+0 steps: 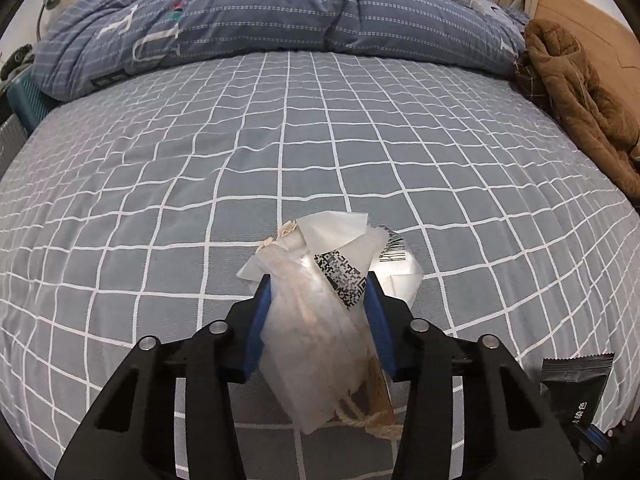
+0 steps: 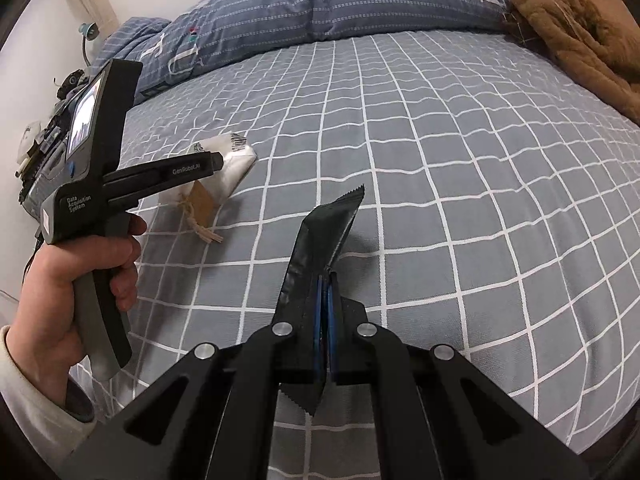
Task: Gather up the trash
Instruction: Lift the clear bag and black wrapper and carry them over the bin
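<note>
Left gripper (image 1: pixel 318 292): blue pads closed part-way onto a translucent paper packet (image 1: pixel 316 320) bearing a printed code label, a brown tag and twine at its near end; the packet lies low on the checked bedsheet (image 1: pixel 360 140), near its front edge. Right gripper (image 2: pixel 325 296): jaws fully closed on a black foil wrapper (image 2: pixel 320 240), held clear above the sheet. Risks: the packet is soft and loosely filled, so it may crumple and slide out on lifting; the dangling twine could snag the sheet; the thin wrapper, pinched along one edge, could slip free. Pose: both grippers pitched steeply downward toward the bed, side by side; a person's hand (image 2: pixel 80 276) wraps the left handle, cream sleeve at the wrist.
</note>
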